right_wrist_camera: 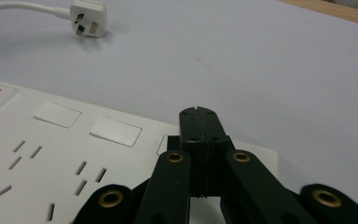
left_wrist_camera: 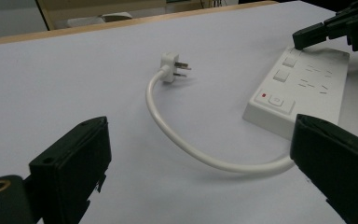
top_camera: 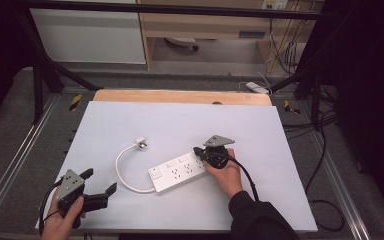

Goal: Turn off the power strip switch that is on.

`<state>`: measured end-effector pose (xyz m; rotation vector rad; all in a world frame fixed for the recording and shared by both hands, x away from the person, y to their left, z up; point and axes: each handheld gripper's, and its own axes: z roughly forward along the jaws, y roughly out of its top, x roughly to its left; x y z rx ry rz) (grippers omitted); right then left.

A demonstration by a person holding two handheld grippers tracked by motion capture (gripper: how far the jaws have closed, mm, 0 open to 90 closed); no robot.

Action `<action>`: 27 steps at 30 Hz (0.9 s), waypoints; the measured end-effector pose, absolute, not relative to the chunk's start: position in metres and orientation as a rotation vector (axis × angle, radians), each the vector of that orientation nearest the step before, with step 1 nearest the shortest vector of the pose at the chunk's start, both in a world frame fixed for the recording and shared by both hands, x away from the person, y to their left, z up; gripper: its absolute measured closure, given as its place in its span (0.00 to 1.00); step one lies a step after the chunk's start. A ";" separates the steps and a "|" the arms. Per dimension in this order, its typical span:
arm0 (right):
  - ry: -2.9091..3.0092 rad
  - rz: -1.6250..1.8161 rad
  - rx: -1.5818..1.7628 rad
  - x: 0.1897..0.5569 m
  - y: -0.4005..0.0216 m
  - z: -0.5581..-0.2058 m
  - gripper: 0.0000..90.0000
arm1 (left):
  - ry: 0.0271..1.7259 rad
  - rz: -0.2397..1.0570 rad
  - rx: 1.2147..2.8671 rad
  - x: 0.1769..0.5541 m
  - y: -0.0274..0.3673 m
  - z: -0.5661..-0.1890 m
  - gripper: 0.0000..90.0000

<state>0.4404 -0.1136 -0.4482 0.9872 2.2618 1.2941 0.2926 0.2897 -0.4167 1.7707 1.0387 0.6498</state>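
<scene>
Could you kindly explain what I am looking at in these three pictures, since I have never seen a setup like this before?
There is no robot: a person holds a two-jaw tool in each hand. The high view looks down on the table; each other picture comes from a camera riding on one tool. The left gripper is open and holds nothing. The right gripper has its jaws closed together, its tip over the far end of a white power strip. The strip's short cable curves round to an unplugged plug.

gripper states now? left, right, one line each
Left gripper: open, holding nothing, near the table's front-left corner.
Right gripper: shut, holding nothing, jaws pressed together over the power strip near its switches.
</scene>
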 end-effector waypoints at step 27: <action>2.199 1.325 1.018 0.440 -0.120 -0.451 1.00 | 1.048 0.650 1.777 0.294 0.291 -0.418 0.06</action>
